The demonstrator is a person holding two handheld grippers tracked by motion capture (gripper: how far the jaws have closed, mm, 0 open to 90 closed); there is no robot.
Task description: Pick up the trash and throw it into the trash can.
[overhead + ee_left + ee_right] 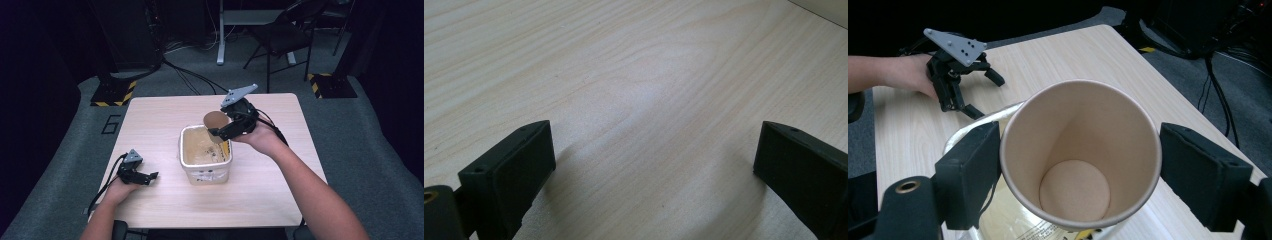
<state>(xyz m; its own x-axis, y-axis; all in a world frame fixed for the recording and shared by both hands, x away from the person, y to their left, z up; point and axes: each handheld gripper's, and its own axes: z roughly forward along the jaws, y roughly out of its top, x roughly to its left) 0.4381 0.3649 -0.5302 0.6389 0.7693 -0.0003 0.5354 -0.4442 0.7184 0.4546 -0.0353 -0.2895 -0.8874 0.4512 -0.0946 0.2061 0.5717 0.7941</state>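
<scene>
Brown paper cup (1080,155) — empty, tipped on its side — hung above the square white plastic tub (205,155) on the pale wooden table (160,115), clamped between the jaws of the right gripper (225,127). Off to the tub's left, the left gripper (142,175) rested low over the bare tabletop — jaws spread wide, holding nothing.

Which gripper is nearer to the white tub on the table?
The right gripper: it holds a paper cup over the white tub's far rim. The left gripper rests open on the table, apart to its left.
</scene>
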